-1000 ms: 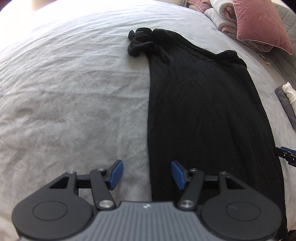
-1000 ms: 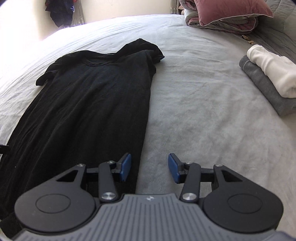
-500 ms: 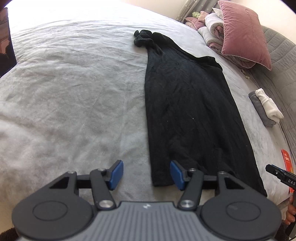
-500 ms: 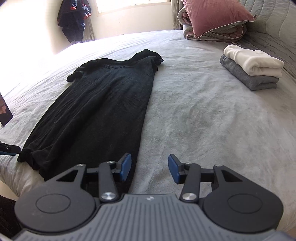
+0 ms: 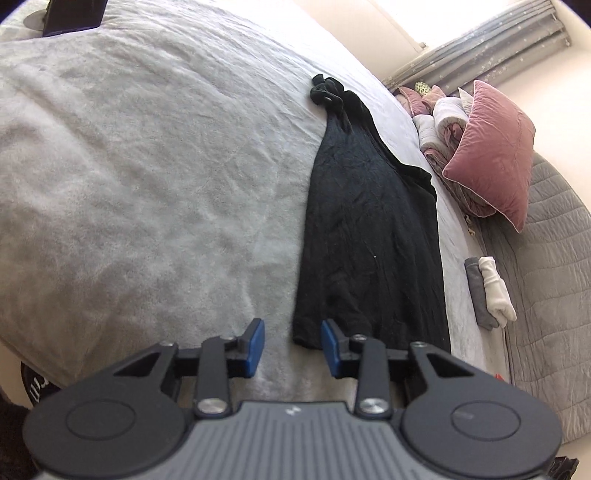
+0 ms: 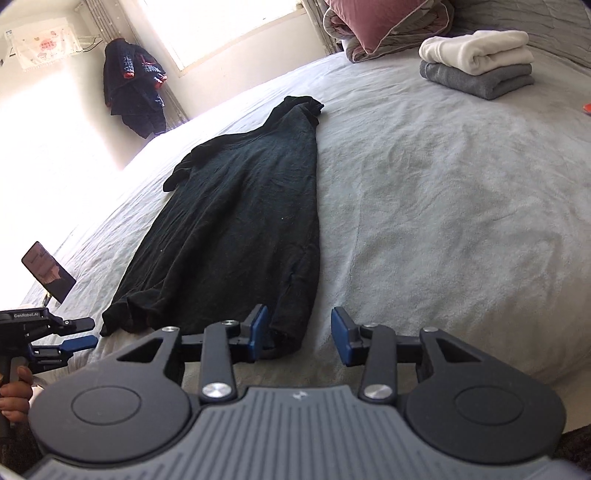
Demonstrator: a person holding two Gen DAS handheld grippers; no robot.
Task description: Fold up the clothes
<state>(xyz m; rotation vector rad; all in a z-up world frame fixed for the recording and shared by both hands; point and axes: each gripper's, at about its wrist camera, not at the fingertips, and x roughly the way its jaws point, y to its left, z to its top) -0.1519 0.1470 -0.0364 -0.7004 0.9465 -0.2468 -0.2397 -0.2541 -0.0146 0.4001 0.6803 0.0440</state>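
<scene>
A wide bed covered with a pale grey, slightly wrinkled blanket [image 6: 443, 192] fills most of both views. On it a long black knitted garment [image 6: 243, 221] lies flat, stretched from the lower centre of the frame toward the upper centre, with its hem near the lower edge of the bed.

The left gripper [image 5: 291, 345] sits at the bottom of the left wrist view, just before the left corner of the hem. Its blue pads are apart and closing, with only blanket between them; the garment corner lies at the right pad.

The right gripper [image 6: 299, 334] sits at the bottom of the right wrist view, at the other hem corner. Its fingers are also apart and closing, and its left pad overlaps the garment edge; whether it touches the cloth I cannot tell.

In the upper right, a folded white cloth on a folded grey cloth [image 6: 476, 62] rests near a dusty pink velvet cushion [image 5: 495, 155]. A bright window [image 6: 221, 26] and dark hanging clothes [image 6: 135, 96] are in the upper left, and a dark phone [image 6: 48, 271] stands at the left edge.
</scene>
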